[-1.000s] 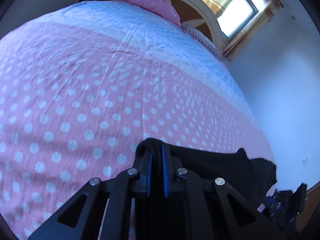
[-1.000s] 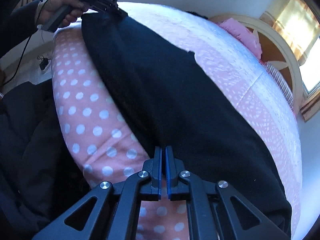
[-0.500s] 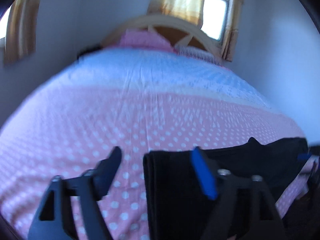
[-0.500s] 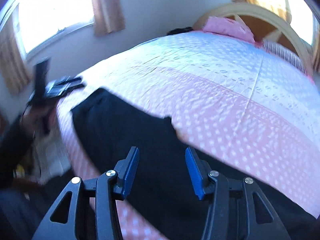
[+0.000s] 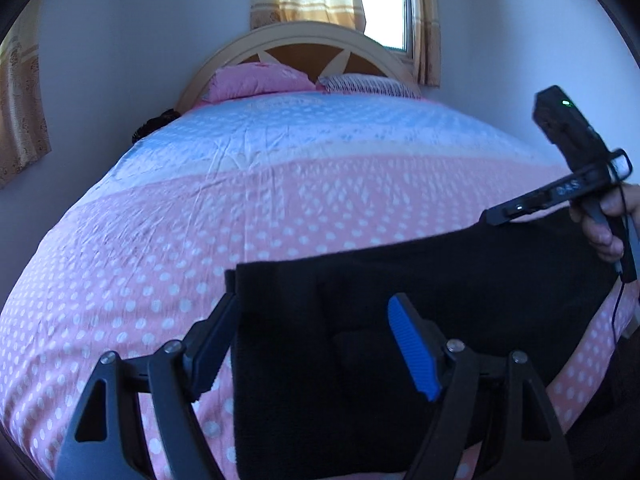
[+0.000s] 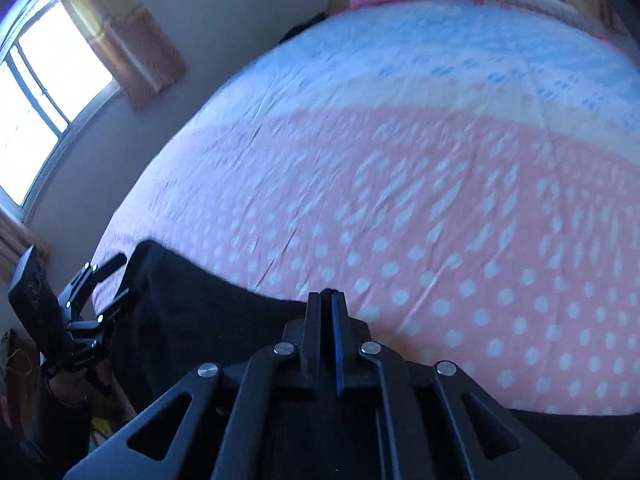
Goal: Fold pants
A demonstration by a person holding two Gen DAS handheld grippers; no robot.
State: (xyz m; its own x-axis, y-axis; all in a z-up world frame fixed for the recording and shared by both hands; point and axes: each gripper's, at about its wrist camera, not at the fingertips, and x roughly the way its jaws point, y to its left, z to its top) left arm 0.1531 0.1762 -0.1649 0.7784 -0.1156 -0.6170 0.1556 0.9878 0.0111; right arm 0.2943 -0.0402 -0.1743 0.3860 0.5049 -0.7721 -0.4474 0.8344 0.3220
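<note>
The black pants (image 5: 400, 320) lie flat across the near edge of the bed, on the pink dotted sheet. My left gripper (image 5: 316, 312) is open, its jaws spread above the pants' left end, one finger on each side of the cloth's edge. My right gripper (image 6: 326, 300) is shut at the pants' far edge (image 6: 224, 316); a bit of black cloth shows at its tips. The right gripper also shows in the left wrist view (image 5: 496, 216) at the pants' far right corner. The left gripper shows in the right wrist view (image 6: 116, 276), open.
The bed (image 5: 280, 200) has a pink dotted sheet near me and a blue band toward the wooden headboard (image 5: 304, 40). Pink and striped pillows (image 5: 260, 82) lie at the head. Windows with curtains (image 6: 48, 72) are on the walls. The bed's edge and floor are at lower left (image 6: 24, 360).
Both grippers let go of the pants and opened. The left one stays open over the left end. The right one moved to the far edge and has shut again.
</note>
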